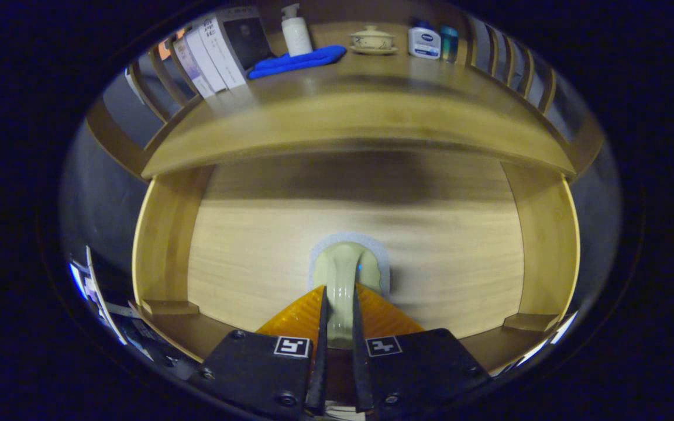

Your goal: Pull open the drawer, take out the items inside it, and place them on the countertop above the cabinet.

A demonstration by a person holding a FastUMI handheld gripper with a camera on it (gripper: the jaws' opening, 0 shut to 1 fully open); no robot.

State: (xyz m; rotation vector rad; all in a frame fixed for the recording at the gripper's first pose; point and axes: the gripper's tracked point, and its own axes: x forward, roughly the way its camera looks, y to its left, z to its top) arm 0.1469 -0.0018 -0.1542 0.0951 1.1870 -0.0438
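The gripper [339, 327] has its two fingers nearly closed, both pressing the sides of a pale green handle [340, 280]. The handle belongs to an item with a grey-white edge, lying inside the open wooden drawer [161, 234] just ahead of the fingers. Above the drawer, the countertop [360, 99] holds a blue cloth [299, 61], a pump bottle [296, 32], a lidded cup [372, 40] and books [208, 55].

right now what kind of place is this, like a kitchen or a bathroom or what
Probably a staged household corner. A wooden cabinet has its drawer open, and its countertop holds a pump bottle, a lidded cup and a blue cloth. The gripper is shut on a pale green item over the drawer.
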